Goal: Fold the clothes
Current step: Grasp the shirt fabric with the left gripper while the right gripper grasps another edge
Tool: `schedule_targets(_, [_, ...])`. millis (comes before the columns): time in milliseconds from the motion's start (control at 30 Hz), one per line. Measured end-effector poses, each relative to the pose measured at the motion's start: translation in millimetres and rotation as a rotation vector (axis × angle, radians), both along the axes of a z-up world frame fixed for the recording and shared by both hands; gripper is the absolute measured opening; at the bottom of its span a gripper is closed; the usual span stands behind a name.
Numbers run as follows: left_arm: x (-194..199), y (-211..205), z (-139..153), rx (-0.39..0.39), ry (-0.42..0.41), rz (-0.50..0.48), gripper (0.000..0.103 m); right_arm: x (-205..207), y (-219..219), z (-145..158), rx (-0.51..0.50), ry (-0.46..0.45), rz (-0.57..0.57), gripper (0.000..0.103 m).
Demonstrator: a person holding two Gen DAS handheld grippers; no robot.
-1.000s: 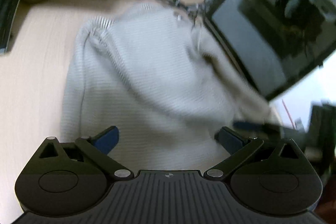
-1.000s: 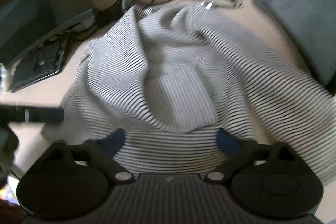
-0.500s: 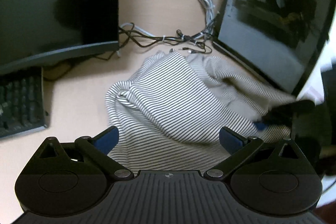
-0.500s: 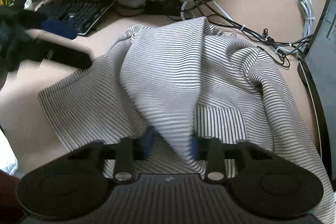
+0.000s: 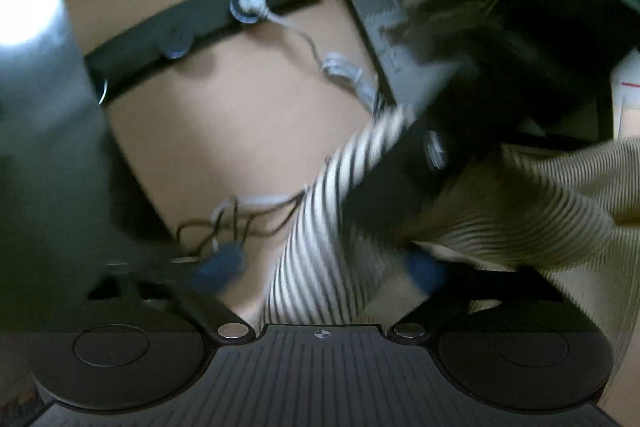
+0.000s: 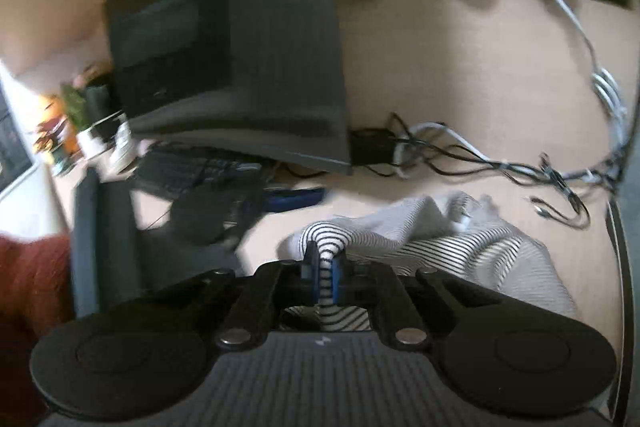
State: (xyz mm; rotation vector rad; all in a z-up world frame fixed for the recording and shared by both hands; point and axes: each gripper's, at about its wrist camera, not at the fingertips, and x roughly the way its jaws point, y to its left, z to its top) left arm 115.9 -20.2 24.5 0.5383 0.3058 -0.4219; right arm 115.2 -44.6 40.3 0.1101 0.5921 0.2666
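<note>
Frankly, no writing can be read in either view; a pale mark on the black power strip (image 5: 208,23) in the upper middle of the left view is too blurred to make out. Your right gripper (image 6: 325,277) has its blue jaws clamped tight on a raised fold of the striped shirt (image 6: 452,247), low in the centre of its frame, the rest of the cloth spreading to the lower right on the tan surface (image 6: 460,67). Your left gripper (image 5: 320,269) has its jaws closing, partly apart, with a striped band of the shirt (image 5: 320,227) running between them; the blur hides whether the pads press it. Behind, a dark monitor (image 6: 240,59) fills the upper left, a keyboard (image 6: 188,171) lies under it, and tangled cables (image 6: 480,159) cross the right.
</note>
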Motion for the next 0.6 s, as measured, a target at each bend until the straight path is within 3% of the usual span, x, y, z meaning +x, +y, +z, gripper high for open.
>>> schedule_targets(33, [7, 5, 3, -0.014, 0.013, 0.022, 0.035, -2, 0, 0, -0.012, -0.016, 0.002, 0.008])
schedule_targets(67, [15, 15, 7, -0.046, 0.026, 0.06, 0.026, -2, -6, -3, -0.009, -0.026, -0.019, 0.012])
schedule_targets(133, [29, 43, 17, -0.132, 0.055, 0.175, 0.021, 6, -28, -14, 0.008, -0.006, -0.088, 0.053])
schedule_targets(167, [34, 60, 23, -0.188, 0.07, 0.234, 0.021, 10, -34, -25, -0.032, -0.002, -0.126, 0.059])
schedule_targets(267, [45, 119, 39, -0.343, 0.109, 0.4, 0.02, 25, -50, -68, -0.127, 0.078, -0.216, 0.061])
schedule_targets(400, [49, 184, 44, -0.444, 0.153, 0.558, 0.02, 31, -47, -121, -0.124, 0.223, -0.224, 0.061])
schedule_targets(500, [43, 221, 37, -0.503, 0.2, 0.626, 0.02, 16, -28, -130, -0.181, 0.208, -0.211, 0.065])
schedule_targets(600, [39, 247, 27, -0.518, 0.241, 0.68, 0.02, 7, -21, -125, -0.157, 0.239, -0.194, 0.065])
